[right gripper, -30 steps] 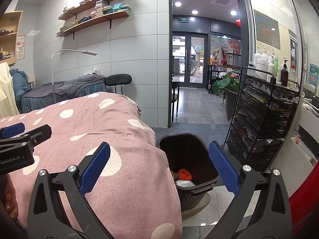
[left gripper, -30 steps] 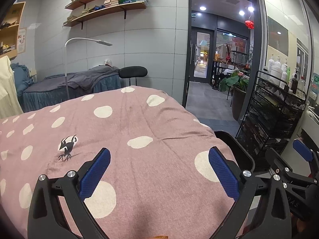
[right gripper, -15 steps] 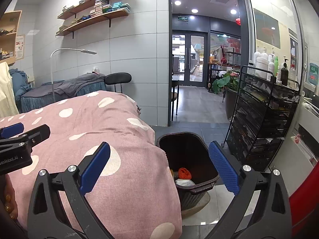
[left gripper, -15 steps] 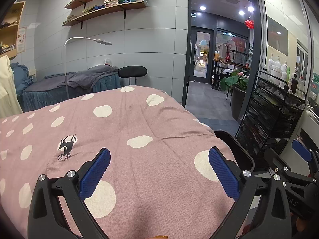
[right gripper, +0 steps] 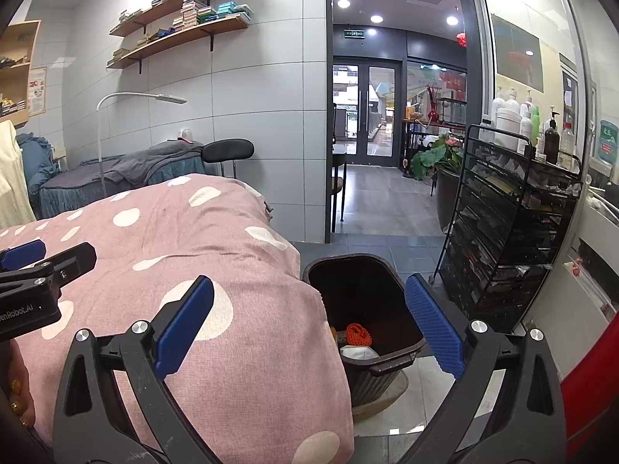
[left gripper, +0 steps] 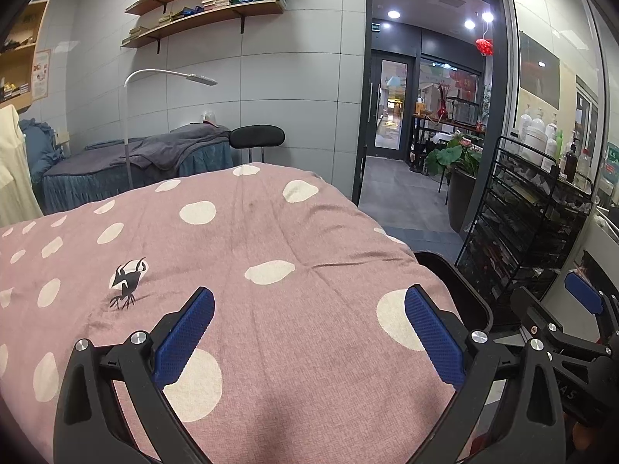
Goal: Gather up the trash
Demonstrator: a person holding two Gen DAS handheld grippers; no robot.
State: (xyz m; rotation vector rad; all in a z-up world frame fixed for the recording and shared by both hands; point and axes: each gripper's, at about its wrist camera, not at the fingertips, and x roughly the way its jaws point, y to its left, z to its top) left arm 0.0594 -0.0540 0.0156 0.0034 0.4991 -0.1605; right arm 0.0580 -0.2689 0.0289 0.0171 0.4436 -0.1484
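Note:
A dark trash bin (right gripper: pixel 361 294) stands on the floor at the bed's right corner; inside lie an orange mesh piece (right gripper: pixel 358 333) and a white crumpled item (right gripper: pixel 358 352). Its rim (left gripper: pixel 460 286) shows in the left wrist view. My right gripper (right gripper: pixel 309 324) is open and empty, above the bed's corner and the bin. My left gripper (left gripper: pixel 309 328) is open and empty over the pink dotted bedcover (left gripper: pixel 271 251). No loose trash shows on the cover. The left gripper also shows at the left edge of the right wrist view (right gripper: pixel 38 270).
A black wire rack (right gripper: pixel 510 239) with bottles stands right of the bin. A second bed (left gripper: pixel 135 158), a floor lamp (left gripper: pixel 127 123) and a black stool (left gripper: pixel 257 137) stand by the far wall. An open doorway (right gripper: pixel 387 193) leads to a tiled hall.

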